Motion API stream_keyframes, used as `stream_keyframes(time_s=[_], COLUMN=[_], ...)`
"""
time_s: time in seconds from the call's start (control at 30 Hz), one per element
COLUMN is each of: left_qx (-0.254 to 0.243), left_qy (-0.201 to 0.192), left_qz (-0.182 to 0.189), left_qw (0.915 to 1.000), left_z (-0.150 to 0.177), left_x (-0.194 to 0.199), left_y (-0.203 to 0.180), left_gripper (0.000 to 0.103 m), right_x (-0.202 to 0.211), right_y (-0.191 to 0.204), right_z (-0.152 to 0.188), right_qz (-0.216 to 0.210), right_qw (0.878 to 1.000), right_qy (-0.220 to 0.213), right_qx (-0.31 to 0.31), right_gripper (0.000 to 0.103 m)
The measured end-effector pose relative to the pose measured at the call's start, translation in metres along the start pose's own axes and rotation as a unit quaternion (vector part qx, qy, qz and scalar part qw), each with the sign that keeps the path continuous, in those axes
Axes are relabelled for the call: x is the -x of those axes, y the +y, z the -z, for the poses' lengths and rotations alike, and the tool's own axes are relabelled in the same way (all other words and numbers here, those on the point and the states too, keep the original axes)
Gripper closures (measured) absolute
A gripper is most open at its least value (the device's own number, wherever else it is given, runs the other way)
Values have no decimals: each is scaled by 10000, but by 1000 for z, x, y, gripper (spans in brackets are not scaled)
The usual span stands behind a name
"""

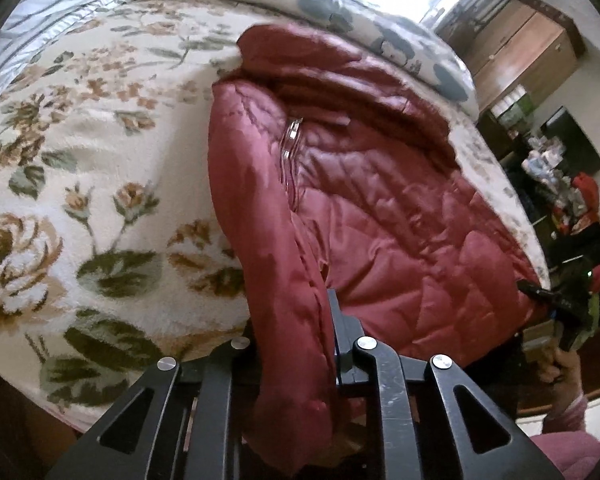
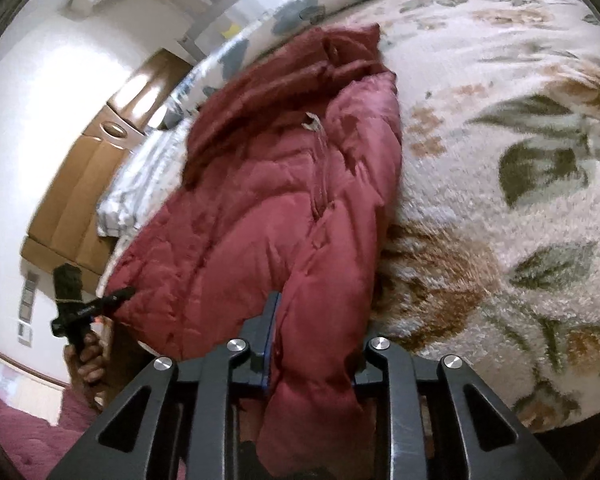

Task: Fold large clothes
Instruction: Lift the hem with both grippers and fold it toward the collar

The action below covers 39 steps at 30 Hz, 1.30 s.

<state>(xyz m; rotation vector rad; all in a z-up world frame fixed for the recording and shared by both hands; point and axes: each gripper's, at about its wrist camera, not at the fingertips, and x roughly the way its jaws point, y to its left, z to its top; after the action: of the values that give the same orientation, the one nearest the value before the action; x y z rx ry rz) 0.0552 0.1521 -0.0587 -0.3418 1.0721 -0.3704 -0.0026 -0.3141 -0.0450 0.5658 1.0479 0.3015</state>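
A dark red quilted jacket [image 1: 380, 208] lies on a floral bed cover [image 1: 100, 152], its zipper running down the middle. My left gripper [image 1: 296, 336] is shut on the jacket's near hem at its left side; the fabric drapes over the fingers. In the right wrist view the same jacket [image 2: 268, 208] lies on the cover [image 2: 500, 160], and my right gripper [image 2: 316, 332] is shut on the hem at its right side. Each view shows the other gripper at the jacket's far corner: the right one [image 1: 556, 300], the left one [image 2: 88, 308].
A rolled flowered duvet [image 1: 340, 4] lies along the far side of the bed. A striped pillow [image 1: 52, 20] sits at the far left. Wooden cabinets [image 1: 516, 52] and cluttered shelves [image 1: 560, 184] stand beyond the bed's right edge.
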Motion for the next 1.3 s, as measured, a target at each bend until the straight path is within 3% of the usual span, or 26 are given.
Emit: stream_keyframes(time_s=[0.23,0.57,1.0,1.3], left_qx=[14,52,51,359], left_qy=[-557,-1059,-1251,-1240], left_qz=[213,255,-197,-458], left_qw=[9982,9940,9919,9906], left_z=[-26,-71,-159,-230], left_x=[32,49,20,-29], left_y=[-9,-17,-38,-37], left_gripper=[88,88,88,88], right_x=[18,27,6,-37], right_y=[20,39,58,51], right_z=[-34,-87,-174,-245], right_qz=[-539,-625,2,369], right_qw=[9968,9898,9860,9844], right_qy=[-571,-1255,-1602,-1704], right_qx=[119,247,468,230], right_gripper=[80,81,81,81])
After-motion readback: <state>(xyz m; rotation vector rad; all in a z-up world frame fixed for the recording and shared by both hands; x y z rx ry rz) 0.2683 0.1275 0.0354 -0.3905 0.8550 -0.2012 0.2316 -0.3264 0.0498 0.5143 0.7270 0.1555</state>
